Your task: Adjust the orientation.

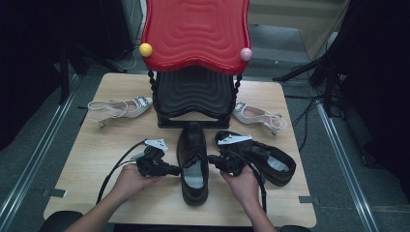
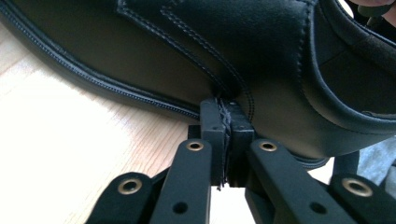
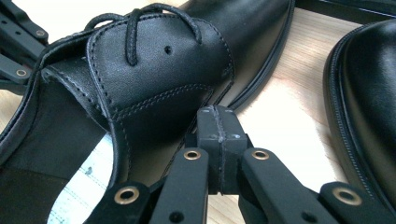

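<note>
Shut tools (image 1: 178, 169) (image 1: 211, 158) flanking black shoe (image 1: 193, 166) — bare tabletop (image 1: 92, 159) outside.

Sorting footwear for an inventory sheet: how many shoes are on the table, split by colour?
Black lace-up shoes: 2 (one in the middle, one to its right)
White heeled shoes: 2 (one at the left, one at the right)
Total: 4 shoes

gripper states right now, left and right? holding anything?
Left gripper: shut, tips at the side of the middle black shoe; a thin thread may lie between the pads, nothing clearly held.
Right gripper: shut, holding nothing, tips close to the same shoe.
</note>
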